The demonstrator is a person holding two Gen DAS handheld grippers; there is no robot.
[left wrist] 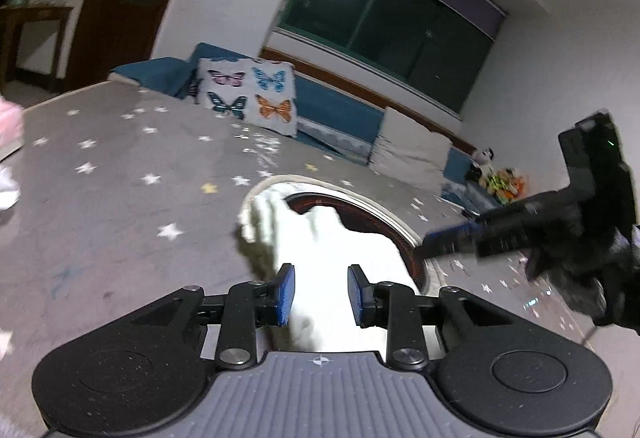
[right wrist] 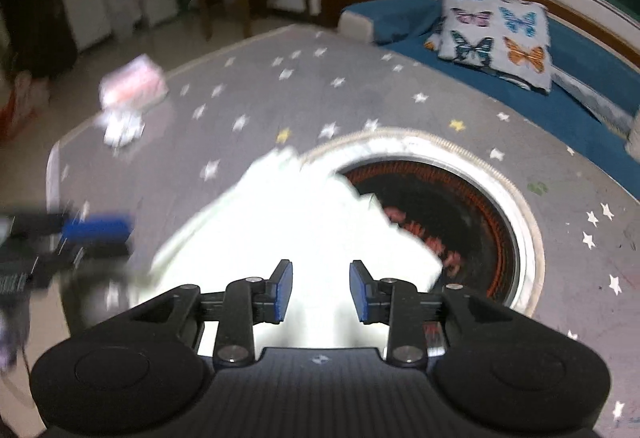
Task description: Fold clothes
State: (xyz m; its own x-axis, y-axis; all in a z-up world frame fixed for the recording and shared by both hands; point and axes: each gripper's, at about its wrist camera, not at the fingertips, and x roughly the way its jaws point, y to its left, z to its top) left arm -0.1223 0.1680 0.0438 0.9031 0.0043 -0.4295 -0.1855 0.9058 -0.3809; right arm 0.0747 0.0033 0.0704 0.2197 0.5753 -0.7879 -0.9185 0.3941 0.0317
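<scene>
Round recess [right wrist: 528, 238] sunk in the grey star-printed table cover [left wrist: 120, 197], with a pale rim and a dark inside ringed in orange-red. Inside it, only the overhanging edge of the white garment [right wrist: 300, 217]; otherwise nothing loose to be made out. Garment spread on the table just in front of both grippers, covering the near left part of the recess. So strongly overexposed that no seam, sleeve or collar can be told; kind of clothing unclear.

Left gripper [left wrist: 321, 292]: jaws released, blue pads apart, the white cloth seen in the gap but not pinched. Right gripper [right wrist: 321, 290]: also released, pads apart in the same way above the cloth, nothing clamped. Each gripper also visible at the side of the other's view, but smeared by blur, with only a blue pad and black body recognisable.

Far on the table, a pink pack [right wrist: 134, 83] and just beside it a crumpled white thing [right wrist: 122, 127], both too blurred to identify. Behind the table, a blue sofa [left wrist: 340, 113] with a butterfly cushion [left wrist: 252, 93] and small plush toys [left wrist: 496, 173], cut partly by the black gripper body.

Reddish letters on the dark floor of the recess, partly hidden under the cloth, not readable. No brand name legible anywhere.
</scene>
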